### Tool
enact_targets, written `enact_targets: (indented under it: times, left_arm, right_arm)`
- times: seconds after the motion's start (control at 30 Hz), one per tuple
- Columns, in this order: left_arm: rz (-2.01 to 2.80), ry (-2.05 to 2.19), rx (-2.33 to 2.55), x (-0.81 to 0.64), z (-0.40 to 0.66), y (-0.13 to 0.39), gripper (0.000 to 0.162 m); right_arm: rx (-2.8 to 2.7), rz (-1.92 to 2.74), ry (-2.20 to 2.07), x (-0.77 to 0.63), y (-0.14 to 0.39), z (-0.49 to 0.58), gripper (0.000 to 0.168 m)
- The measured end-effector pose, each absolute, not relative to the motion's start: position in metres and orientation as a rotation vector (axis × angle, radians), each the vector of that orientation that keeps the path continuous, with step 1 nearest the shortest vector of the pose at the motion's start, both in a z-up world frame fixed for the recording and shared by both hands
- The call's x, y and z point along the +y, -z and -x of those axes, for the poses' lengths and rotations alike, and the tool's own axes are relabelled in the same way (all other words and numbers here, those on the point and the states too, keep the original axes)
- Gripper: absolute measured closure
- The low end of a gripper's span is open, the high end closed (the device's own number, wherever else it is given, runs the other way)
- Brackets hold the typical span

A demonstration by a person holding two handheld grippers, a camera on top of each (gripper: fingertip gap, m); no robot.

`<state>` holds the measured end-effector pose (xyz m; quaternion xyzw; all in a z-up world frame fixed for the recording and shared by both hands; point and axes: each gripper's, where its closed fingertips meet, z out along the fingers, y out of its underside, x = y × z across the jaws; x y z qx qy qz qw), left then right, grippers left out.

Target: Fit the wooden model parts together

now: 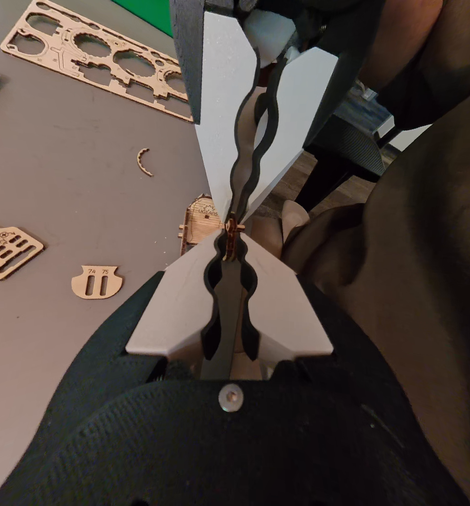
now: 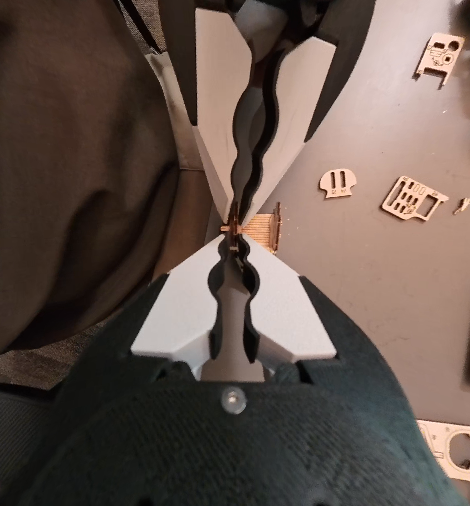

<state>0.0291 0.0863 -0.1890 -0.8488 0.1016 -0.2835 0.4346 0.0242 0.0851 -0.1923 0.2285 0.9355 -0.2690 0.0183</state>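
left gripper and right gripper tip to tip, both clamped on small wooden part; part's long axis runs along fingers.

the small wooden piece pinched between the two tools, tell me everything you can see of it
The small wooden piece is thin, light brown laser-cut plywood with darker burnt edges, seen nearly edge-on. A short cross tab sticks out on both sides. The left tool and the right tool are both shut on it, tip to tip from opposite ends. It is held beside the grey table's edge, in front of a planked wooden part. Its full outline is hidden.
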Motion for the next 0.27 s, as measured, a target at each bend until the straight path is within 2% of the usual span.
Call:
enact_targets:
  times: [0.03, 0.07, 0.17, 0.27]
  left_arm:
    - [2.112, 0.705, 0.255, 0.086, -0.029, 0.189, 0.158]
    - [2.11, 0.706, 0.251, 0.086, -0.029, 0.189, 0.158]
    - [2.105, 0.715, 0.238, 0.086, -0.028, 0.189, 0.159]
    - [2.104, 0.71, 0.241, 0.086, -0.027, 0.189, 0.159]
  right_arm:
    - [2.904, -0.712, 0.84, 0.085, 0.192, -0.024, 0.164]
    - [2.905, -0.717, 0.845, 0.085, 0.192, -0.024, 0.164]
    - [2.904, -0.75, 0.894, 0.088, 0.184, -0.023, 0.148]
    - [2.935, -0.839, 0.999, 0.099, 0.17, -0.018, 0.143]
